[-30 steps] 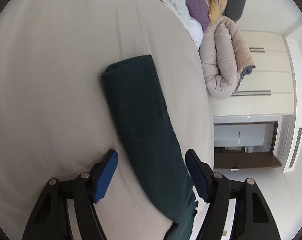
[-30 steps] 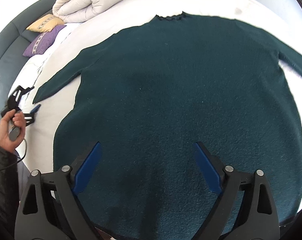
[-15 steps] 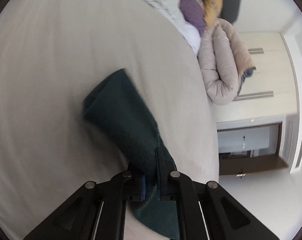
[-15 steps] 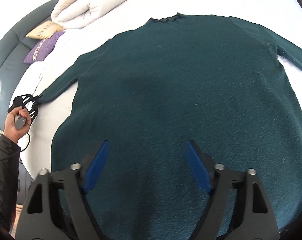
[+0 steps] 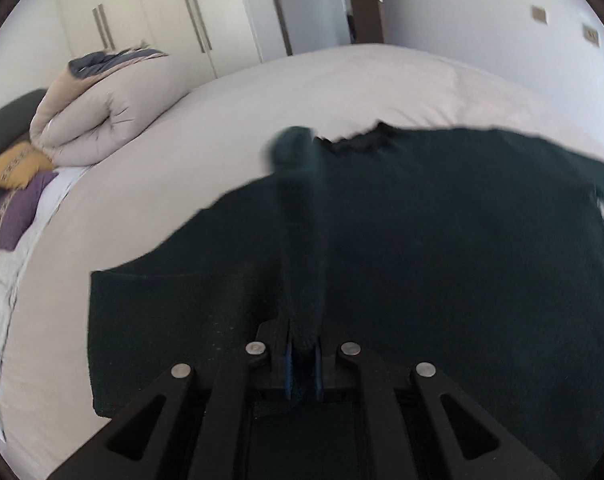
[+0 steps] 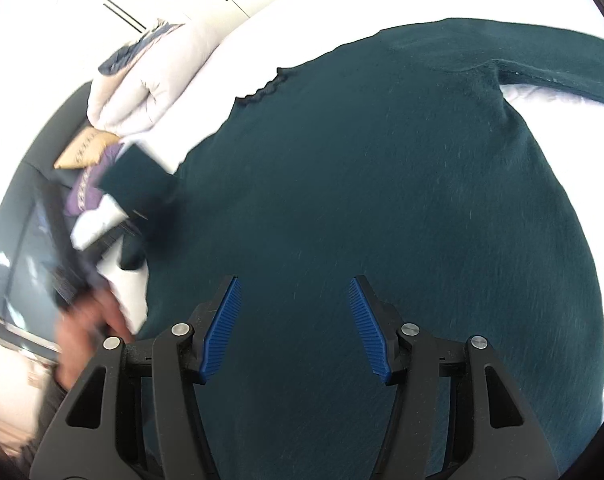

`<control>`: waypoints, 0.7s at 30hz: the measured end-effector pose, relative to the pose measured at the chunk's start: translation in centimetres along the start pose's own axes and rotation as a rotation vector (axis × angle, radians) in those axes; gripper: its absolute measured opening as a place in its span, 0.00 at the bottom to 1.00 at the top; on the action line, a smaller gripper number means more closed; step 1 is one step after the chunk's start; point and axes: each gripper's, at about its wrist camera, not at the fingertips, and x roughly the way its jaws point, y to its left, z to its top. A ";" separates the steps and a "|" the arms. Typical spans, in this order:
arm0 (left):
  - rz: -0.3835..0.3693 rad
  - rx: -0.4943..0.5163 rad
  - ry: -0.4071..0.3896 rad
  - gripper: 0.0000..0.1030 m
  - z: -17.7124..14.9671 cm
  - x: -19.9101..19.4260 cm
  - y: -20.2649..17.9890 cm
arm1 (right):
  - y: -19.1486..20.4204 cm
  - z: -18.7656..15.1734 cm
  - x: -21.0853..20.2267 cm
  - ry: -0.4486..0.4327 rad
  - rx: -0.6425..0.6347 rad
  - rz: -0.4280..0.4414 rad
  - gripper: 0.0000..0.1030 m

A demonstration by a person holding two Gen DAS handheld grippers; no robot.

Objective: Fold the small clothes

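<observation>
Dark teal knit fills both views: a long-sleeved sweater (image 6: pixel 382 200) lies spread flat, front or back up I cannot tell, across the pale sheet of the bed (image 5: pixel 342 80), its scalloped neckline pointing away towards the wardrobe doors (image 5: pixel 161 20). The left gripper (image 5: pixel 302 364) has its fingers pressed together on the sweater's left sleeve (image 5: pixel 302 232), and the sleeve is lifted off the bed and held out over the body panel, its cuff end (image 5: pixel 291 144) hanging blurred in the air beyond the fingers. That hold makes sense as the opening fold: a sleeve is carried inward so that it can be laid across the chest and the garment narrowed before it is doubled over. In the right wrist view the same sleeve appears at the left edge, raised, with the person's hand (image 6: pixel 85 320) smeared by motion below it, so exactly where along its length it is pinched is hard to say. The right gripper (image 6: pixel 295 328) hovers low over the hem area with its blue fingers (image 6: pixel 221 328) spread wide and nothing between them, probably waiting to pin or smooth the cloth. The other sleeve (image 6: pixel 562 68) lies stretched out to the side on the sheet. The fabric looks thick, soft and slightly fuzzy, without obvious creases. A rolled duvet (image 5: pixel 101 120) and cushions (image 5: pixel 13 184) sit well apart at the head of the bed.
</observation>
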 end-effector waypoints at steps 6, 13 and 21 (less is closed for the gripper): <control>-0.003 -0.008 -0.001 0.11 -1.7 1.0 -0.2 | -0.8 4.5 4.4 0.091 0.069 0.151 0.54; -0.093 -0.107 -0.040 0.11 -2.7 0.6 1.3 | 2.7 8.6 15.1 0.284 0.229 0.341 0.54; -0.158 -0.178 -0.063 0.13 -2.8 0.9 2.5 | 7.0 10.1 22.5 0.367 0.253 0.331 0.30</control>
